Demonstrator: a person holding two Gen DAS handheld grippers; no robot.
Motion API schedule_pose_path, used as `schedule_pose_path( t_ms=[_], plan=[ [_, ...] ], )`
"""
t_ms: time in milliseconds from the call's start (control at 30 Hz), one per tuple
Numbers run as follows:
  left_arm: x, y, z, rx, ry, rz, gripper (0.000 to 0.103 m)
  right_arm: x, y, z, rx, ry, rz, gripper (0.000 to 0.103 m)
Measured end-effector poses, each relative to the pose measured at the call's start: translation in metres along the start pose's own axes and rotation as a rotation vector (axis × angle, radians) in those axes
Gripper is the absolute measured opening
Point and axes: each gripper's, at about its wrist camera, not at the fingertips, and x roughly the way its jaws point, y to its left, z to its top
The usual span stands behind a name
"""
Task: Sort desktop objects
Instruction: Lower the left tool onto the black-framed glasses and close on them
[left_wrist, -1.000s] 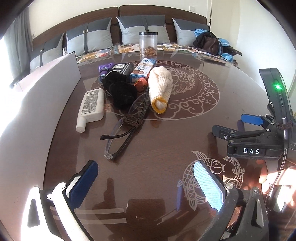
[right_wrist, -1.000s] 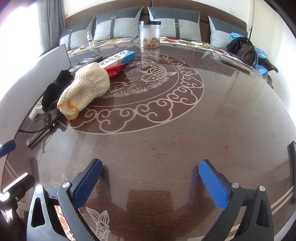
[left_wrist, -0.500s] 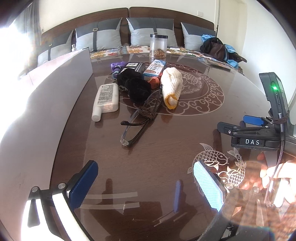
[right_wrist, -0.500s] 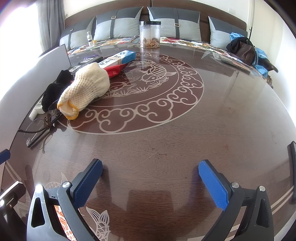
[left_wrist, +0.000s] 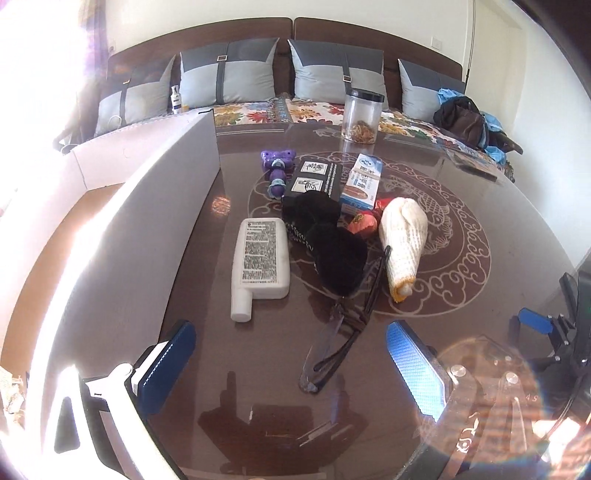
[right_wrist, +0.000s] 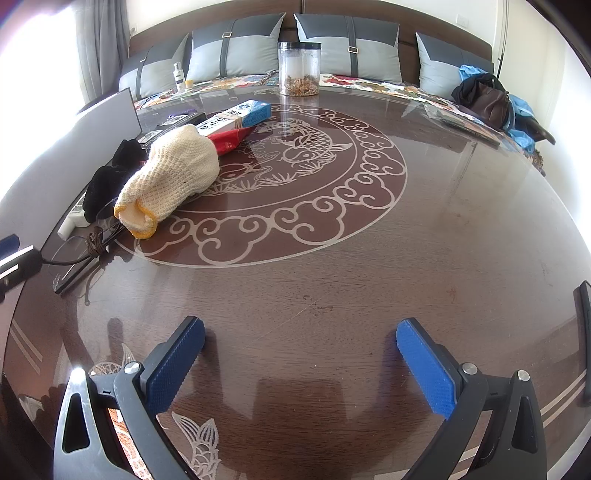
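Sorting looks not begun: bottle (left_wrist: 260, 254), glasses (left_wrist: 340, 332), glove (left_wrist: 402, 240) and boxes (left_wrist: 362, 182) lie clustered on the tabletop (right_wrist: 369, 277) beside the bin (left_wrist: 147, 206). Left tool (left_wrist: 291, 362) and right tool (right_wrist: 299, 358) both hold nothing, fingers apart.

White bottle (left_wrist: 260, 254), cream glove (left_wrist: 402, 236) — yellow cuff, black cloth (left_wrist: 332, 243), purple toy (left_wrist: 277, 168)

Hard daylight pours in from the left, blowing out the white box (left_wrist: 110, 236) wall to pure glare in the left wrist view. A hazy lens flare washes the lower right corner there. The glossy table (right_wrist: 406, 258) mirrors the blue pads as dark reflections. Both views bend strongly at the edges; centres stay sharp.
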Motion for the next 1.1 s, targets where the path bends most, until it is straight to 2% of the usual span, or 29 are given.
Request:
schedule_pose_path(
  t_ms=[300, 500, 633, 833, 1033, 1100],
  plan=[
    [0.04, -0.024, 0.012, 0.124, 0.082, -0.026, 0.103, 0.0, 0.0, 0.0, 0.0, 0.0, 0.0, 0.103],
    [0.072, -0.03, 0.012, 0.107, 0.19, -0.082, 0.103, 0.0, 0.0, 0.0, 0.0, 0.0, 0.0, 0.103],
    [0.076, -0.038, 0.009, 0.149, 0.192, -0.059, 0.103, -0.001, -0.001, 0.0, 0.0, 0.0, 0.0, 0.103],
    [0.076, -0.04, 0.01, 0.15, 0.195, -0.063, 0.103, 0.0, 0.0, 0.0, 0.0, 0.0, 0.0, 0.103],
    [0.081, -0.041, 0.019, 0.16, 0.264, -0.06, 0.103, 0.0, 0.0, 0.0, 0.0, 0.0, 0.0, 0.103],
    [0.081, -0.041, 0.018, 0.156, 0.254, -0.053, 0.101, 0.0, 0.0, 0.0, 0.0, 0.0, 0.0, 0.103]
  ],
)
